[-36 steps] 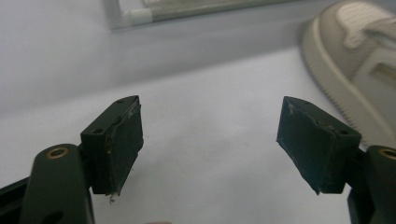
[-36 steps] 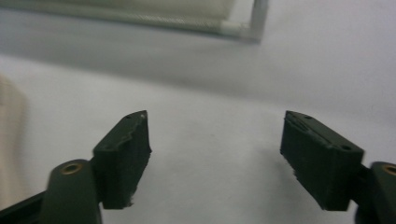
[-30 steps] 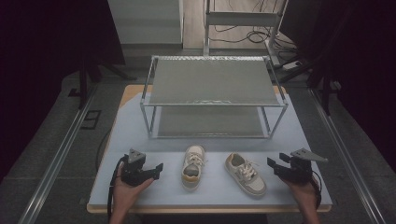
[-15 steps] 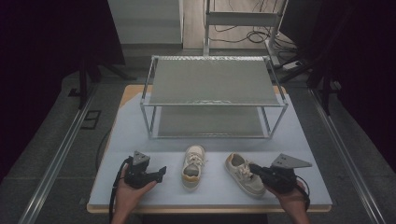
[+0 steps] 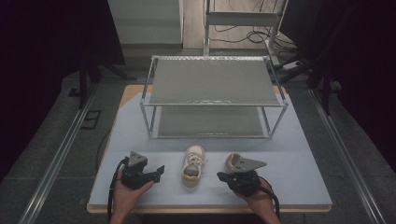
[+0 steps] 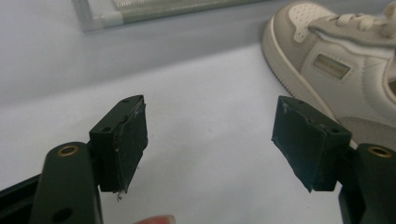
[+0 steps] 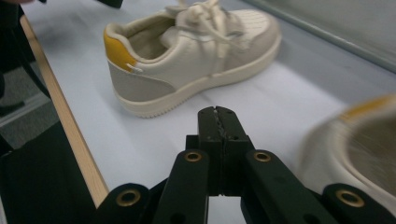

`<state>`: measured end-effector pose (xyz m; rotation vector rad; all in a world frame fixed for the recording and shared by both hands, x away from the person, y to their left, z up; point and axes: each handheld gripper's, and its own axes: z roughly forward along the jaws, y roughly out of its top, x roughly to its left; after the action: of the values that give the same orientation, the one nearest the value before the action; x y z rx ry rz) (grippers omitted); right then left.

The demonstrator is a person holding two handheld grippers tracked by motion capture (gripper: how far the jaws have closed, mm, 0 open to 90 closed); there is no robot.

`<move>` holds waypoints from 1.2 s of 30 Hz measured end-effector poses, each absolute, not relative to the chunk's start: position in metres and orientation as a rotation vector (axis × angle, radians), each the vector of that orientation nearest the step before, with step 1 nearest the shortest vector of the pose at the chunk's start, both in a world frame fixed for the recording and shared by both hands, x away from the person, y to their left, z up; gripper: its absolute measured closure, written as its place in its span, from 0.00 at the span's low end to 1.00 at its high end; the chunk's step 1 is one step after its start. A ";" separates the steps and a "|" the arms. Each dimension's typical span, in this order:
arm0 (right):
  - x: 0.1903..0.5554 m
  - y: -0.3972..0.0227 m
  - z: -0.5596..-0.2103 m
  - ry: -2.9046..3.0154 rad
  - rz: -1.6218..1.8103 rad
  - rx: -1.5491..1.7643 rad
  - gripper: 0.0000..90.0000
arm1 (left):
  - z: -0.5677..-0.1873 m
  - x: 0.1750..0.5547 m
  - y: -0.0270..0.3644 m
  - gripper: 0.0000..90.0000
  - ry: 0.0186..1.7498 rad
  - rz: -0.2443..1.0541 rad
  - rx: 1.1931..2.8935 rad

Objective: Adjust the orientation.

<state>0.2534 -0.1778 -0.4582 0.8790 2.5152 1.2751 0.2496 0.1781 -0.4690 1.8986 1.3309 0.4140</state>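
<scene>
Dark floor and black curtains surround a pale blue-grey table (image 5: 140, 126) with a wooden edge along the person's side. On the far half of the table stands a two-tier metal rack (image 5: 212, 81) with a flat grey top shelf and a lower shelf under it, both bare.

Nearer the person, in front of the rack, lie two small cream-and-beige sneakers. The left sneaker (image 5: 192, 163) lies between the two grippers with its toe toward the rack, white laces tied, and a yellow patch at its heel that shows in the right gripper view (image 7: 196, 51). A small tab sits on its side in the left gripper view (image 6: 327, 70), but whatever is printed on it is too blurred to read. The right sneaker (image 5: 232, 162) lies just beside the right gripper, partly hidden beneath that gripper's grey plate; its yellow-rimmed heel opening appears blurred at the edge of the right gripper view (image 7: 359, 144).

The left gripper (image 5: 156, 173) rests low by the table's near left edge, pointing toward the left sneaker, its jaws standing wide apart with bare table between them (image 6: 210, 140). The right gripper (image 5: 223, 177) points toward the left sneaker's heel; its jaws are pressed together with nothing between them (image 7: 218, 122), having just been closing.
</scene>
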 end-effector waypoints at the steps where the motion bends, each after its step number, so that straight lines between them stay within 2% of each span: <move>1: 0.254 -0.171 -0.459 2.525 1.256 0.869 0.99 | -0.469 0.249 0.178 0.29 1.330 0.415 1.898; 13: 0.256 -0.114 -0.482 2.562 1.067 0.780 0.99 | -0.467 0.248 0.185 0.29 1.349 0.404 1.885; 26: 0.264 -0.078 -0.489 2.605 1.186 0.730 0.99 | -0.472 0.248 0.182 0.29 1.343 0.387 1.911; 32: 0.261 -0.083 -0.487 2.592 1.194 0.732 0.99 | -0.473 0.248 0.183 0.29 1.348 0.384 1.910; 36: 0.249 -0.110 -0.480 2.544 1.226 0.776 0.99 | -0.473 0.248 0.185 0.29 1.350 0.384 1.910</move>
<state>0.2494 -0.1096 -0.4795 0.7765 2.5440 1.2264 0.2479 0.1846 -0.4733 1.9105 1.3502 0.3836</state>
